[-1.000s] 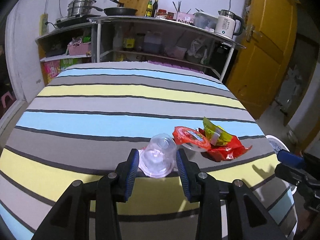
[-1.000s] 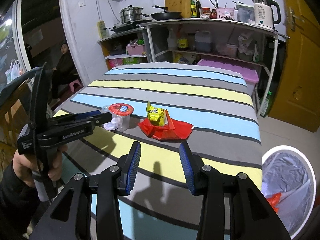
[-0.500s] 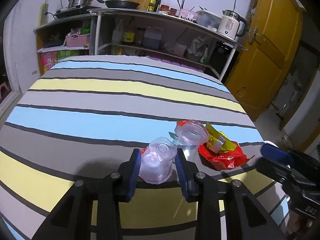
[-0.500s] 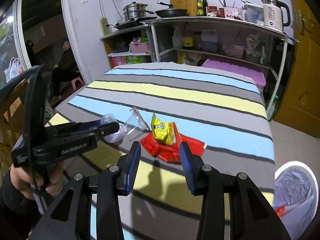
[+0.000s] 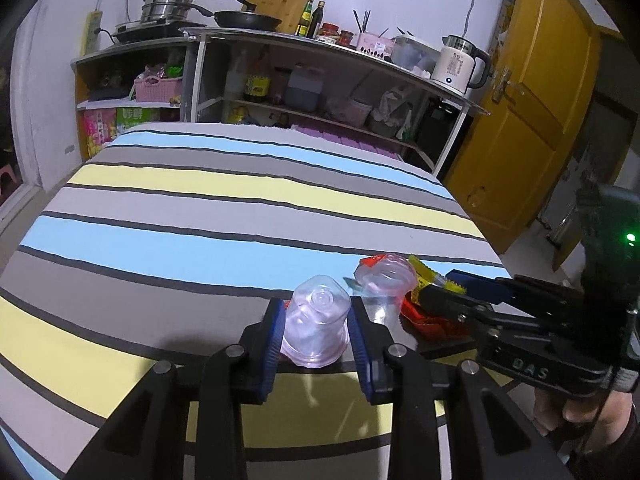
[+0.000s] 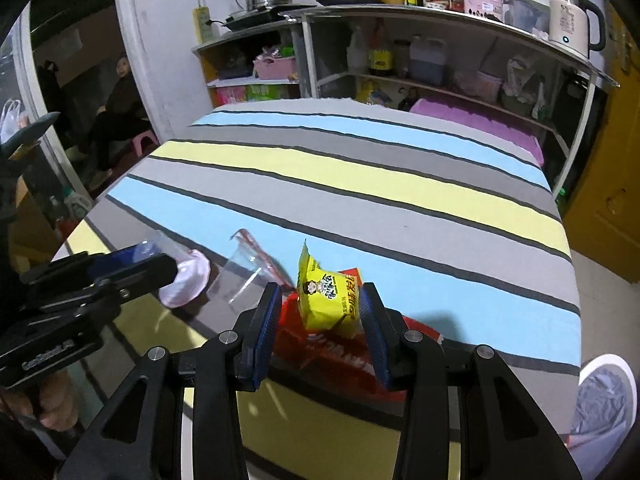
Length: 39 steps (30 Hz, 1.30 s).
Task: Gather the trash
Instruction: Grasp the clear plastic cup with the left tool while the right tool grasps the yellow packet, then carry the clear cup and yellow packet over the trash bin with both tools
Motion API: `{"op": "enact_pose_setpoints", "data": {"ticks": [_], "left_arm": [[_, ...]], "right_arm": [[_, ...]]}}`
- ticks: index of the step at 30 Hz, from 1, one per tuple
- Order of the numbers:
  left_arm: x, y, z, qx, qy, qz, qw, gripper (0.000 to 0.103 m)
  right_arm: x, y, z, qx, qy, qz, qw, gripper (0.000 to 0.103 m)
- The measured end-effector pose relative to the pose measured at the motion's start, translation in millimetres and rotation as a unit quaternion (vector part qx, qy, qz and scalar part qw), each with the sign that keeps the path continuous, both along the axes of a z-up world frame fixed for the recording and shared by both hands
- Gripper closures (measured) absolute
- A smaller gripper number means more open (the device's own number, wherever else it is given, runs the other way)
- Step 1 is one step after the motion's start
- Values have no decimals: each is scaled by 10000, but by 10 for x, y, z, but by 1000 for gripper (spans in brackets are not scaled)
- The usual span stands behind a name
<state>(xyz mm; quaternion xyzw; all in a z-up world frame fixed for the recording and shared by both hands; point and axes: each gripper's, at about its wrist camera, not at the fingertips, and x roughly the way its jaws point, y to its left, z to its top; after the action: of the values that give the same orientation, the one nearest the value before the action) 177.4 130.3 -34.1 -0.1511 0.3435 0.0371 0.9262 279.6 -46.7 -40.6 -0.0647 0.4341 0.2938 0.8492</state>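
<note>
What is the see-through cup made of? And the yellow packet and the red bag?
The cup looks like thin clear plastic: the blue pads and stripes show through its glossy, dented wall. The yellow packet seems to be shiny printed plastic film, puffed and creased. The red bag looks like the same crinkly film, lying flat; whether it is foil-lined cannot be told.

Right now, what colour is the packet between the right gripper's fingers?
Yellow packet; right wrist view shows it best.

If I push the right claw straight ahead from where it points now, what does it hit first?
The yellow snack packet, which already sits between the open right claw fingers, on top of the red wrapper. Beyond it, probably only bare striped tablecloth, though depth is hard to judge.
</note>
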Motion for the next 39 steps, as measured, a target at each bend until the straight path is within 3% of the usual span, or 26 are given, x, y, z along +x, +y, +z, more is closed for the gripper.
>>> {"op": "enact_pose_setpoints", "data": {"ticks": [1,2,8,22,39], "left_arm": [[0,-9,3,-1,-9,-8,10000,71],[-1,-13,5,-7,-20,-18,10000,71],[-22,-28,25,-2,-58,-42,10000,71],[-215,-266,290,156,-281,-156,9994,71],[-309,-1028,564,191,-522,-849,9948,71]], "right_arm": [[14,-3,-4,24,27,-8,10000,63],[23,1,-2,20,35,-9,10000,71],[-12,4,37,29,-27,35,10000,76],[-444,-319,407,509,-334,-138,9981,77],[-927,-1024,655,546,-594,-737,9940,77]]}}
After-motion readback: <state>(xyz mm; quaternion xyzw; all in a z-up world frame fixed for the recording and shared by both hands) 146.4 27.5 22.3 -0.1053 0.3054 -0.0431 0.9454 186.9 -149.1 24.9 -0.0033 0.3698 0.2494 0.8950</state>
